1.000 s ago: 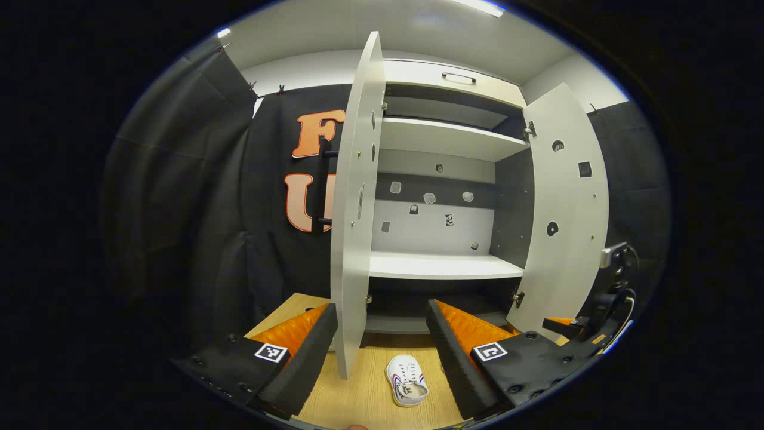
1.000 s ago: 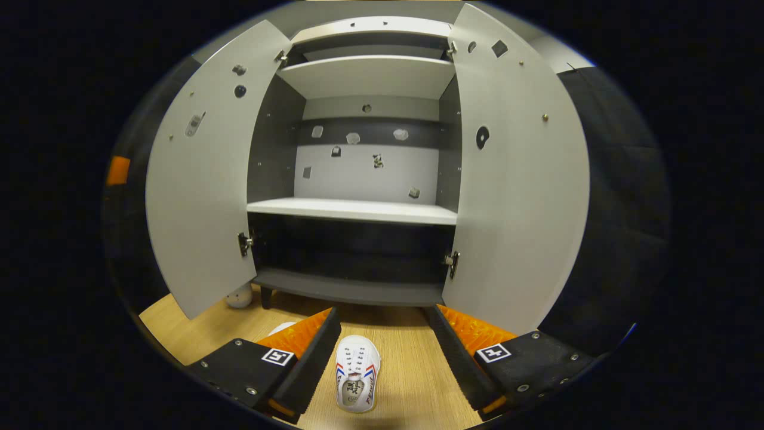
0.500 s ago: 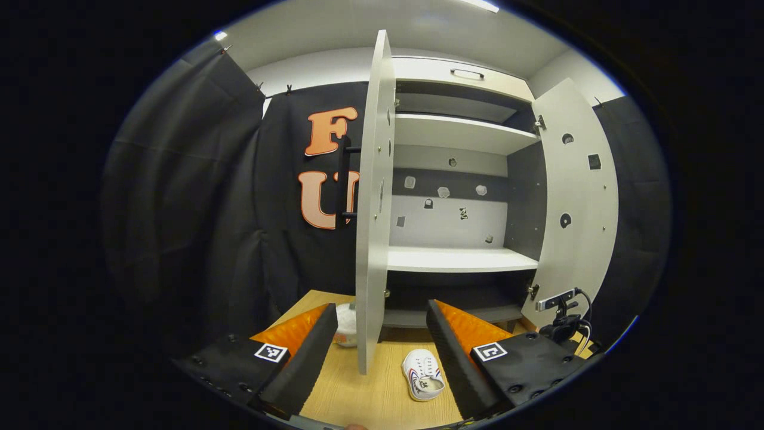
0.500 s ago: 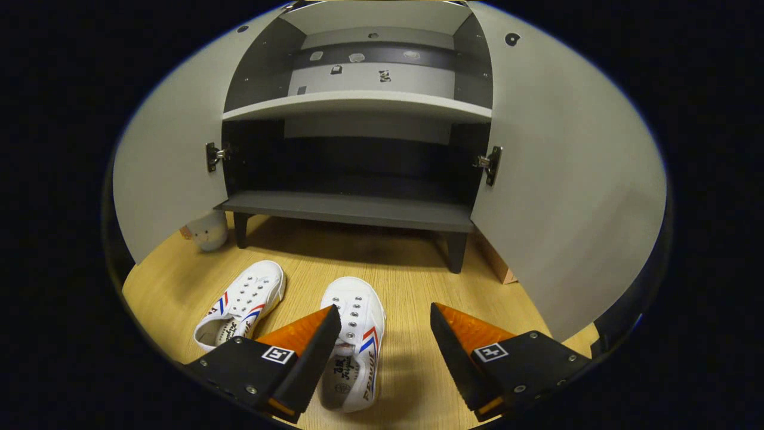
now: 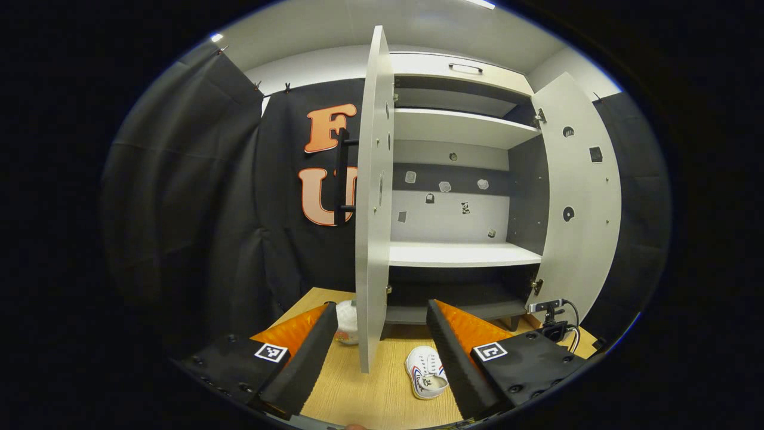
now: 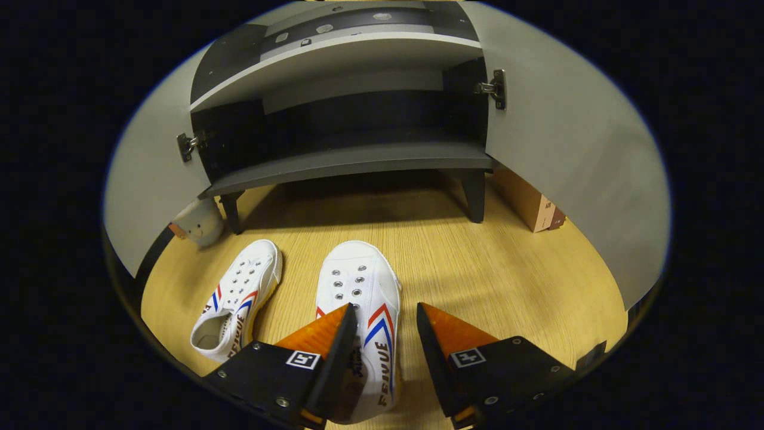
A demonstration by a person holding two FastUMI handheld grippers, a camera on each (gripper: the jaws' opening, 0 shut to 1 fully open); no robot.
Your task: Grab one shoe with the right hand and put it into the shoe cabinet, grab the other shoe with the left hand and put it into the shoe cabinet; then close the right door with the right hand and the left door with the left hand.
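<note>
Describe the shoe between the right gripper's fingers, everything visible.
The shoe is a white low-top canvas-looking sneaker with rows of metal eyelets, no laces visible, and red and blue stripes plus dark lettering on its side. It lies flat on the wooden floor, toe toward the open shoe cabinet, beside its mate. The right gripper straddles its heel end, fingers apart; contact can't be confirmed.

White canvas shoes [image 6: 358, 298] on matt wood-grain floor [image 6: 507, 280]
</note>
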